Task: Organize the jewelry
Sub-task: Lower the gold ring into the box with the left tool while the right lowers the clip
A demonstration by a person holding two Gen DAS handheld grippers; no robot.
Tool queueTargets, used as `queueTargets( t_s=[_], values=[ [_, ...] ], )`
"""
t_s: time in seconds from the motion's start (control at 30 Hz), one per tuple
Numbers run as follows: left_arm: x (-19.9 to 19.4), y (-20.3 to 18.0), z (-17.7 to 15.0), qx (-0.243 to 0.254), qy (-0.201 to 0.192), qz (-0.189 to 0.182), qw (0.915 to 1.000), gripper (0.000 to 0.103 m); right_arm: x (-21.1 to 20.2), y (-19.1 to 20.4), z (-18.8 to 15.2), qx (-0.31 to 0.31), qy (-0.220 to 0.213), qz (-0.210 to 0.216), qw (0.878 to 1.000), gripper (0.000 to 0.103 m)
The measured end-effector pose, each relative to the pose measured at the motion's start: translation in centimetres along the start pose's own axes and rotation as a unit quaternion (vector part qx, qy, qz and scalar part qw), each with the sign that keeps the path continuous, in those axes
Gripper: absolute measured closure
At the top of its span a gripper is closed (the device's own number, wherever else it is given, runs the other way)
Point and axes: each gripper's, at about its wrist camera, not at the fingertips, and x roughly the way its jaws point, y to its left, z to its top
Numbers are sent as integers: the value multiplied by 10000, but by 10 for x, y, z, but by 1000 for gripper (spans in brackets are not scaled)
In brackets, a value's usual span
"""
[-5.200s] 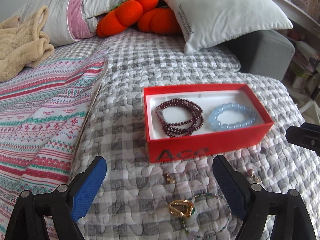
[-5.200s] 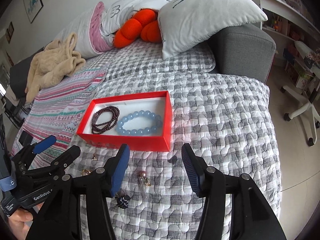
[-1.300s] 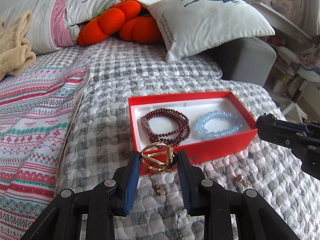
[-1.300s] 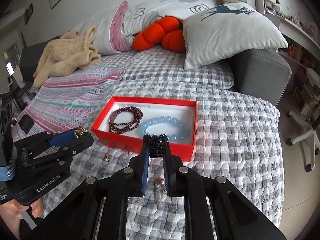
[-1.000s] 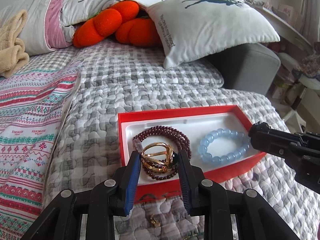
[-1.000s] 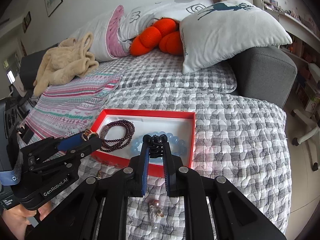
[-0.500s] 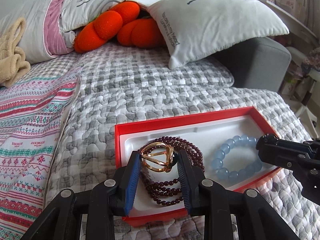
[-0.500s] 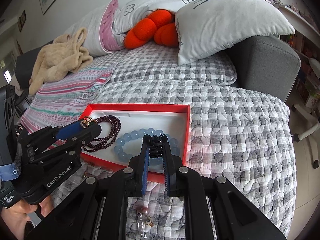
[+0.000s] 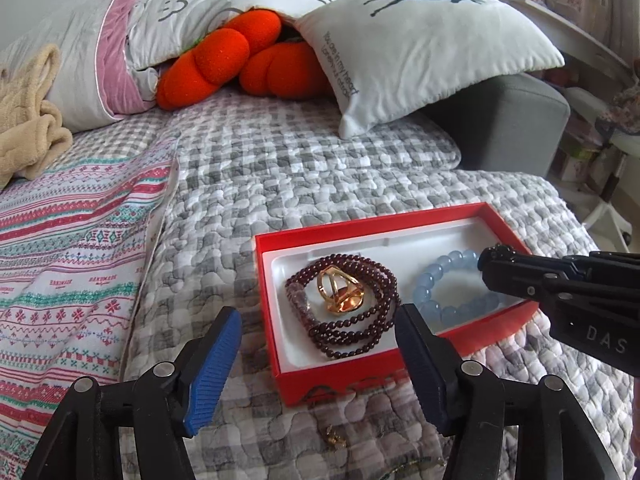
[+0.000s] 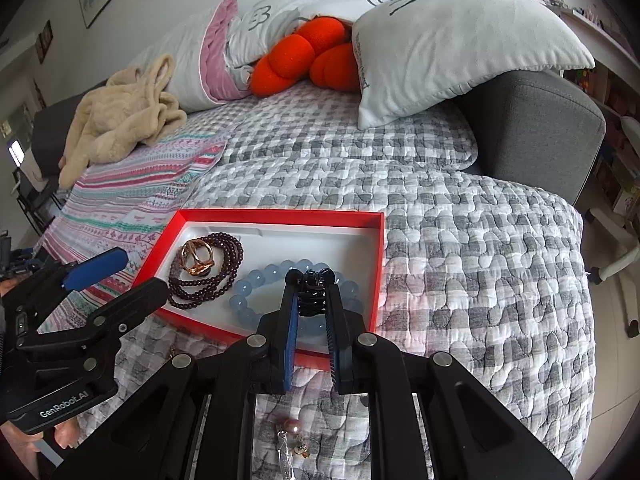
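Note:
A red box (image 9: 280, 376) (image 10: 276, 216) with a white liner lies on the grey checked quilt. In it lie a dark red bead bracelet (image 9: 360, 344) (image 10: 228, 252), a pale blue bead bracelet (image 9: 432, 284) (image 10: 260, 284) and a gold ornament (image 9: 340, 292) (image 10: 196, 258) resting on the red beads. My left gripper (image 9: 318, 356) (image 10: 120, 270) is open and empty, just in front of the box. My right gripper (image 10: 312, 296) (image 9: 490, 264) is shut on a small black hair clip (image 10: 311, 280) and holds it over the blue bracelet.
Small earrings lie on the quilt in front of the box (image 10: 294, 428) (image 9: 334, 436). A striped blanket (image 9: 60, 260) lies to the left. Pillows (image 9: 420, 40) and an orange cushion (image 9: 224, 60) sit at the back. The grey sofa arm (image 10: 536, 128) is at the right.
My left gripper has opened and let go of the gold ornament, which now lies on the red bracelet in the box. My right gripper has moved over the box with the clip.

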Motion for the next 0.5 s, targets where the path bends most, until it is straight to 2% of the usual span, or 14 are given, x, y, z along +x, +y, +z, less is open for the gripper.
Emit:
queueTargets(
  t_s=[0.27, 0.4, 0.5],
  values=[
    [-3, 11, -13, -22, 229, 152, 9996, 33, 8, 8, 2, 21, 86, 149, 9998, 87],
    [-6, 14, -16, -115, 325, 116, 9993, 30, -1, 8, 1, 7, 31, 143, 9999, 73],
    [-10, 14, -17, -169, 344, 126, 9992, 27, -13, 6, 0, 4, -29, 170, 9999, 72]
  ],
)
